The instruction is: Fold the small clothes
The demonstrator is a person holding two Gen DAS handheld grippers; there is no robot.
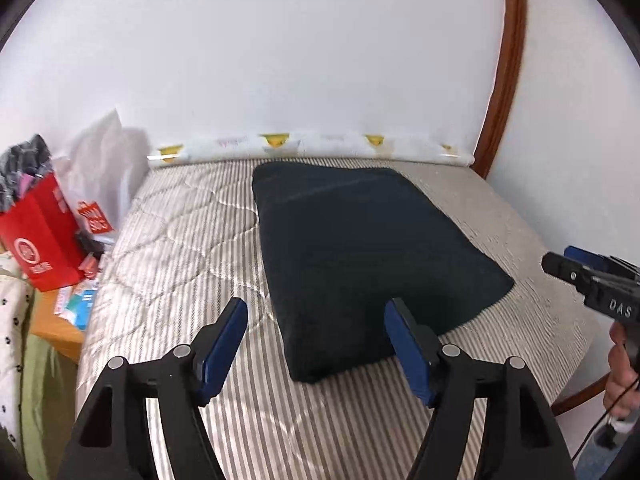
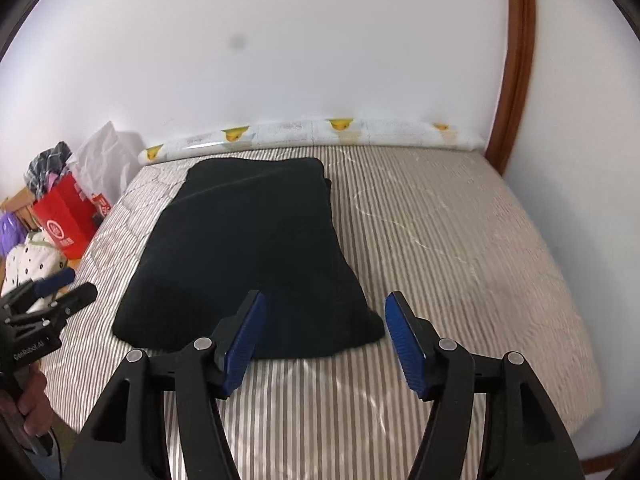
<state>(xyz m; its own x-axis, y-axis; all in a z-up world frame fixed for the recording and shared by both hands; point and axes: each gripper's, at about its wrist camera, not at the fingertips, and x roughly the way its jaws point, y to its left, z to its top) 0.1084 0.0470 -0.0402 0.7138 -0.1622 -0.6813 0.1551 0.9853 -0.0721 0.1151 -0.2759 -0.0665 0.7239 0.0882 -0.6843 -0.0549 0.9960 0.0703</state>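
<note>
A dark, nearly black garment [image 1: 360, 248] [image 2: 248, 248] lies folded into a thick rectangle on the striped mattress [image 1: 180, 248] [image 2: 440, 240]. My left gripper [image 1: 316, 308] hovers over the garment's near left corner, open, with nothing pinched between its blue pads. My right gripper [image 2: 326, 300] hangs over the near right corner, also open and empty. Each gripper shows at the edge of the other's view: the right one [image 1: 576, 268] at the far right, the left one [image 2: 68, 288] at the far left, both off the cloth.
A rolled duck-print cloth [image 1: 304, 146] runs along the white wall at the mattress's far edge. A red paper bag [image 1: 44, 240] and a white plastic bag [image 1: 100, 160] stand left of the bed above a wooden side table [image 1: 56, 324]. A brown wooden frame [image 1: 508, 64] rises at right.
</note>
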